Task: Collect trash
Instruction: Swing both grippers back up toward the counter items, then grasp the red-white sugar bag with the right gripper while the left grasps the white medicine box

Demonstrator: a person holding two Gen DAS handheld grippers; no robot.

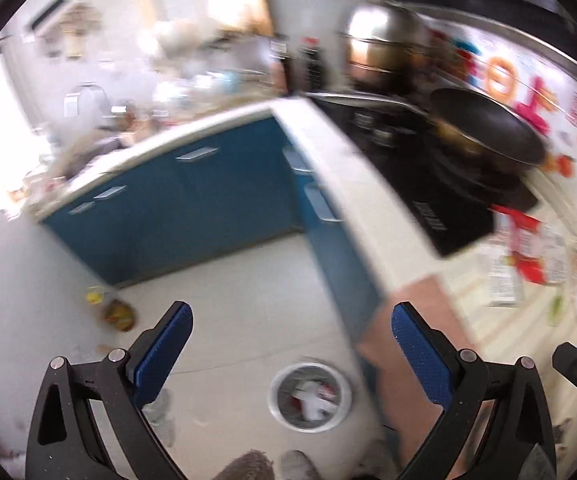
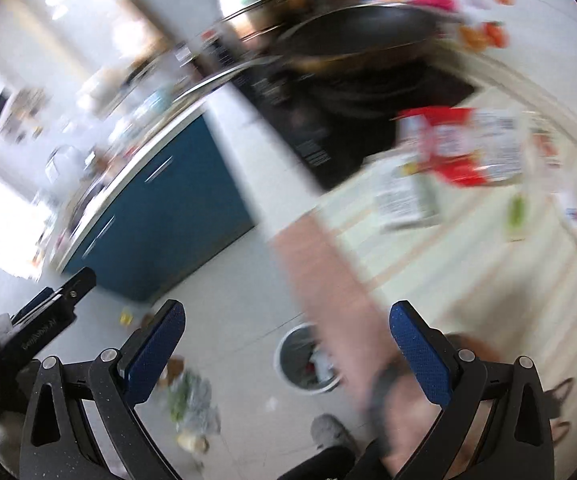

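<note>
Both views are motion-blurred. My left gripper (image 1: 290, 344) is open and empty, held high above the floor beside the counter edge. My right gripper (image 2: 287, 340) is open and empty too, over the counter edge. A white round trash bin (image 1: 309, 397) stands on the floor below, holding white and red scraps; it also shows in the right wrist view (image 2: 294, 364). Red-and-white wrappers (image 2: 464, 146) and a printed paper packet (image 2: 406, 200) lie on the pale striped counter mat (image 2: 468, 264). The wrappers also show in the left wrist view (image 1: 528, 252).
A black induction hob (image 1: 420, 168) with a dark pan (image 1: 488, 128) and a steel pot (image 1: 384, 44) sit on the counter. Blue cabinets (image 1: 192, 208) line the floor. Food scraps (image 1: 118, 314) and a crumpled bag (image 2: 194, 404) lie on the floor. The other gripper (image 2: 44, 320) shows at left.
</note>
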